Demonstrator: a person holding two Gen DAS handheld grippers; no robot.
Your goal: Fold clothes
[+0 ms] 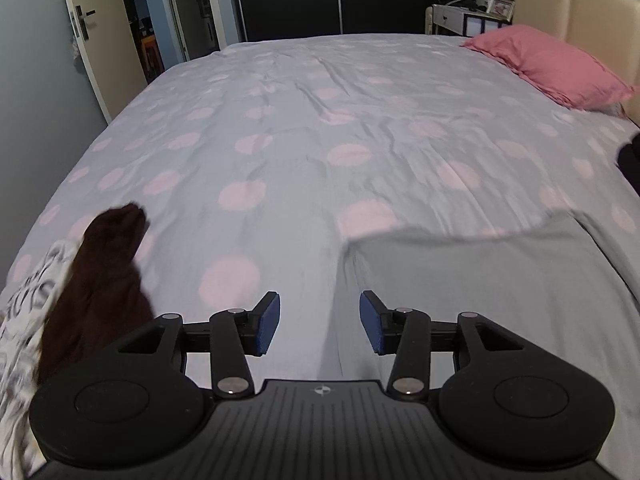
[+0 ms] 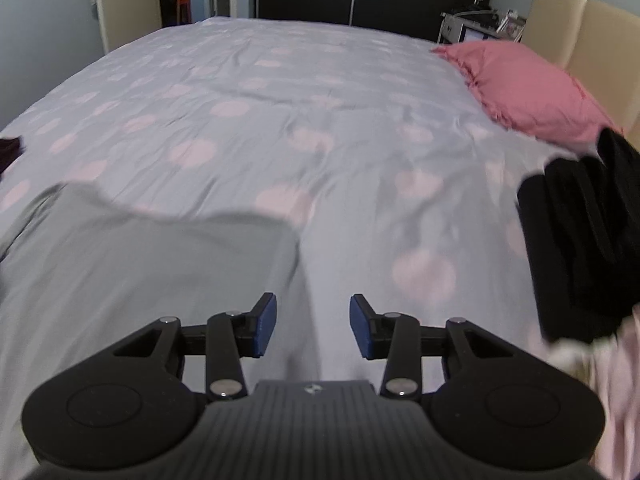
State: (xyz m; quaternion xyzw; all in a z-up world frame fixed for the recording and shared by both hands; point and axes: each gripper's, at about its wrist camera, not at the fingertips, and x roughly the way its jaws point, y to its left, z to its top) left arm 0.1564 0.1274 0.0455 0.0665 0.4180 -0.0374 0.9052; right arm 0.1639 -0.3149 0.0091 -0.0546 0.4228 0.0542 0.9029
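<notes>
Here, the left gripper [image 1: 319, 322] has its jaws set wide apart, blue pads [image 1: 269, 324] facing each other across an empty gap; nothing is held and nothing touches them. To the left of the jaws, a dark brown garment [image 1: 96, 292] lies over a white printed garment [image 1: 24, 320]; the print is blurred and the fabric runs out of view at the frame edge. Ahead and to the right of the jaws, a plain grey garment [image 1: 480, 280] lies flat on the spotted bedcover [image 1: 320, 120], its left edge running just inside the right jaw. Its near part is hidden behind the gripper body.

The right gripper [image 2: 312, 326] likewise has its jaws spread wide, clamping nothing. The grey garment [image 2: 160, 264] lies ahead and to the left of these jaws, its right edge passing between them; motion blur softens its far edge. To the right of the jaws, a black folded garment [image 2: 580, 248] rests on the bedcover [image 2: 280, 100], cut off by the frame edge. Beyond it, far ahead to the right, is a pink pillow [image 2: 528, 88].
</notes>
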